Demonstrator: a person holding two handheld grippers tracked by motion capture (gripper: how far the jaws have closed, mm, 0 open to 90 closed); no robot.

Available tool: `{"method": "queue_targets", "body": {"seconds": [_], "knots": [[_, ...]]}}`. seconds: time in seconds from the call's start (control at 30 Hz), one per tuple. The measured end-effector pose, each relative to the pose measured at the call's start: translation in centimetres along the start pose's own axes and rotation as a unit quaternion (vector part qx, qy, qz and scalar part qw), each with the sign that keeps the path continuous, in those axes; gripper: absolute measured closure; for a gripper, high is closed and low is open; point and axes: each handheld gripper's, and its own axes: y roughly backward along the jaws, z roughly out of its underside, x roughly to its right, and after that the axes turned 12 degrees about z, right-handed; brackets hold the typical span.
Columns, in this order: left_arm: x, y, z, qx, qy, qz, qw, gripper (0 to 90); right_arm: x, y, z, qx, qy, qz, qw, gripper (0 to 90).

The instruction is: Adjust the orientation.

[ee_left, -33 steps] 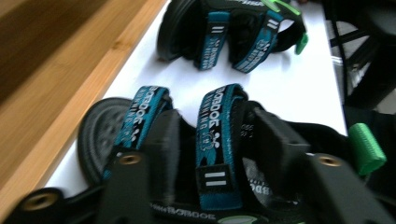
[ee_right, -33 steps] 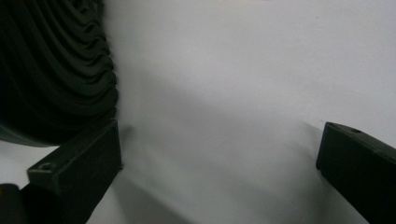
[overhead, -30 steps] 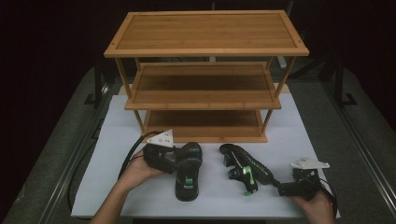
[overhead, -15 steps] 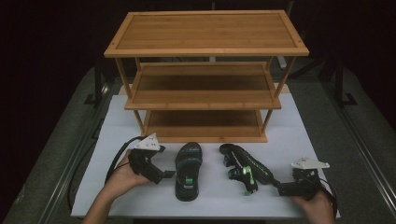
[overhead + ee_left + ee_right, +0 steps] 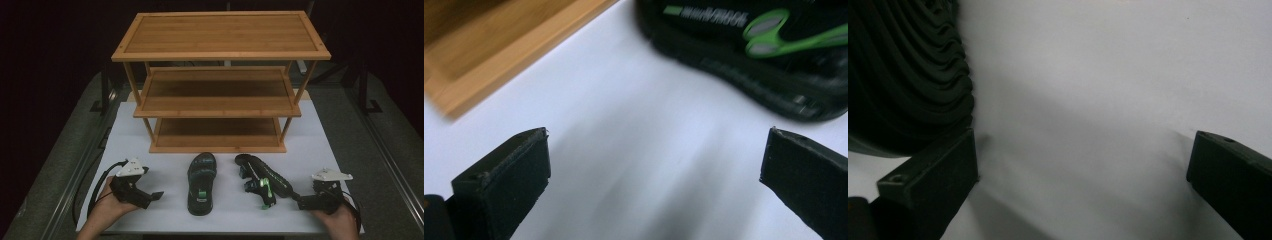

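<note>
**Left tongs let go of the shoe and back off**

Since a second ago my left gripper (image 5: 150,196) has pulled away to the left from the upright shoe (image 5: 201,183), which stays flat on its sole on the white table (image 5: 320,145). Its jaws have just been opening and now stand spread wide with nothing between them. In the left gripper view that shoe (image 5: 744,50) lies beyond the right jaw, well clear of both, and a corner of the rack (image 5: 499,55) shows at upper left.

My right gripper (image 5: 299,201) has not moved; it rests low at the table's near right, jaws spread and empty, pointing left at the second shoe (image 5: 262,180), which lies tipped on its side. In the right gripper view its ribbed sole (image 5: 908,75) sits just beside the left jaw; I cannot tell whether they touch.

Bare table lies between the left gripper and the upright shoe. Both shoes lie just in front of the rack's bottom shelf (image 5: 217,134), apart from each other. My left hand (image 5: 107,210) sits close to the near edge, as does my right hand (image 5: 337,220).
</note>
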Motion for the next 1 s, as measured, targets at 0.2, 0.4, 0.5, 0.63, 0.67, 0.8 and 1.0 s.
{"method": "queue_targets", "body": {"seconds": [0.2, 0.4, 0.5, 0.63, 0.67, 0.8, 1.0], "knots": [[-1.0, 0.4, 3.0, -0.009, 0.027, -0.029, 0.9992, 0.0, 0.0, 0.0, 0.0, -0.002, 0.002, 0.000, 1.0000, 0.0], [-1.4, 0.4, 4.8, -0.007, 0.040, -0.048, 0.9980, 0.0, 0.0, 0.0, 0.0, -0.002, 0.002, 0.000, 1.0000, 0.0], [-1.4, 0.2, 4.9, -0.002, 0.035, -0.051, 0.9981, 0.0, 0.0, 0.0, -0.1, -0.004, 0.003, 0.001, 1.0000, 0.0], [-1.4, 0.2, 5.0, -0.001, 0.035, -0.050, 0.9981, 0.0, 0.3, 0.6, -0.2, -0.004, 0.003, -0.003, 1.0000, 14.4], [-1.4, 0.2, 5.0, -0.001, 0.035, -0.050, 0.9981, 0.0, 0.4, 0.9, -0.2, 0.001, 0.002, -0.009, 1.0000, 16.2], [-1.4, 0.2, 4.9, -0.002, 0.035, -0.050, 0.9981, 0.0, 0.8, 1.8, -0.8, 0.013, -0.008, -0.012, 0.9998, 34.8], [-1.4, 0.3, 4.9, -0.003, 0.034, -0.051, 0.9981, 0.0, 0.7, 3.4, -2.0, 0.027, 0.000, -0.029, 0.9992, 61.1]]}}
